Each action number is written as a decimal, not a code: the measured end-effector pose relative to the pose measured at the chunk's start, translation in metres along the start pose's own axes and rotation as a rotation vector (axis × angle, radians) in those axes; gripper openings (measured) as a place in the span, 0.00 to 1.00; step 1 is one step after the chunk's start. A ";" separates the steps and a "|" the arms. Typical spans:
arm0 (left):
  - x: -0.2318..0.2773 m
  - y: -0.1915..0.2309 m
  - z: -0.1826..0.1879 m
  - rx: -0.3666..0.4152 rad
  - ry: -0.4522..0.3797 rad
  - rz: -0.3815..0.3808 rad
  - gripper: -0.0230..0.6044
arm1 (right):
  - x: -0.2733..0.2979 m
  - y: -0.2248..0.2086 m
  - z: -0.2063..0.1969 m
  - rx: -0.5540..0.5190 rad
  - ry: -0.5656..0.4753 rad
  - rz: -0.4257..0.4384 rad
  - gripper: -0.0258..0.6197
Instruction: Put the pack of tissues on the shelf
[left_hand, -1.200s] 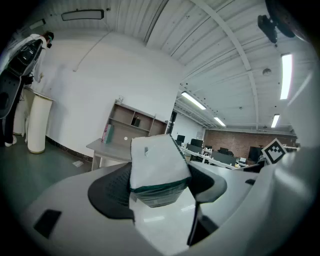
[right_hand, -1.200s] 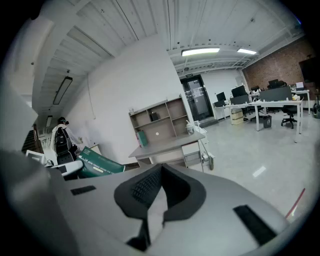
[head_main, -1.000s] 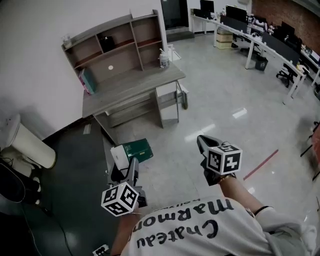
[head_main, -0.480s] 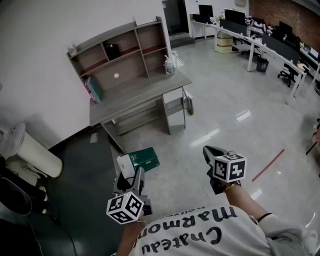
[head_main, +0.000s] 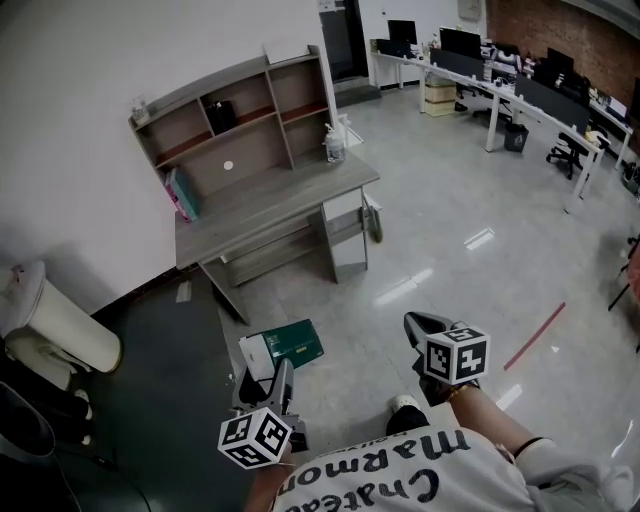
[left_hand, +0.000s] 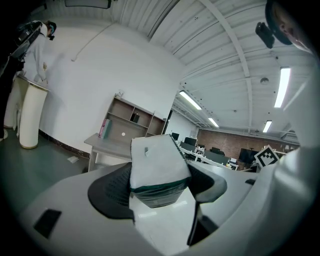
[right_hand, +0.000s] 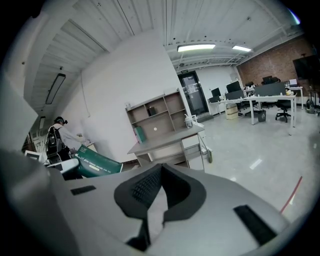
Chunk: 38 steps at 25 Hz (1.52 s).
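Since a second ago the pack of tissues (head_main: 290, 345) has dropped lower in the head view, now at lower centre, and a dark shoe (head_main: 404, 410) has come into sight beside the person's shirt (head_main: 400, 480) at the bottom edge. At the far left a white cylindrical bin (head_main: 55, 325) stands against the wall, with a dark floor mat (head_main: 150, 400) below it. The left gripper (head_main: 262, 372) at bottom centre-left is clamped on the pack; in the left gripper view both pads press the sides of the white and green pack (left_hand: 157, 170), which sticks out past the jaws of the left gripper (left_hand: 160, 186). The pack is well apart from the grey desk (head_main: 270, 190) in the upper middle, whose shelf unit (head_main: 235, 120) rises against the wall. A pink and teal item (head_main: 183, 193) leans at the desk's left end and a clear bottle (head_main: 333, 145) stands at its right end. Right of centre, the right gripper (head_main: 415, 325) is held over the glossy floor (head_main: 450, 220), its jaws pressed together with nothing between them, as the right gripper view (right_hand: 160, 187) shows. A red line (head_main: 533, 335) marks the floor at the right, and office desks (head_main: 520, 95) fill the upper right.
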<state>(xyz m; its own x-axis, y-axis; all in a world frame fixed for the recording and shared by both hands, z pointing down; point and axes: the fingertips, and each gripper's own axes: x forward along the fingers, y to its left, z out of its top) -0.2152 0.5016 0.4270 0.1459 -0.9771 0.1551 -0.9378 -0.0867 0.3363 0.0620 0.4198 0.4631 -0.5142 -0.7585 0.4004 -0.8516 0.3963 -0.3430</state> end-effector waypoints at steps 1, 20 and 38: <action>0.003 0.000 0.000 -0.003 0.001 0.000 0.56 | 0.003 -0.002 0.000 -0.001 0.004 0.001 0.05; 0.147 -0.026 0.038 -0.030 -0.061 0.024 0.56 | 0.124 -0.085 0.090 0.063 0.010 0.131 0.05; 0.248 -0.033 0.049 -0.034 -0.074 0.042 0.56 | 0.206 -0.139 0.137 0.055 0.056 0.191 0.05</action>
<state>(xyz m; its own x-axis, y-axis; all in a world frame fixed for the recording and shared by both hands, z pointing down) -0.1633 0.2521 0.4087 0.0813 -0.9916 0.1007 -0.9310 -0.0395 0.3628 0.0884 0.1374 0.4766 -0.6724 -0.6413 0.3696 -0.7317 0.5002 -0.4630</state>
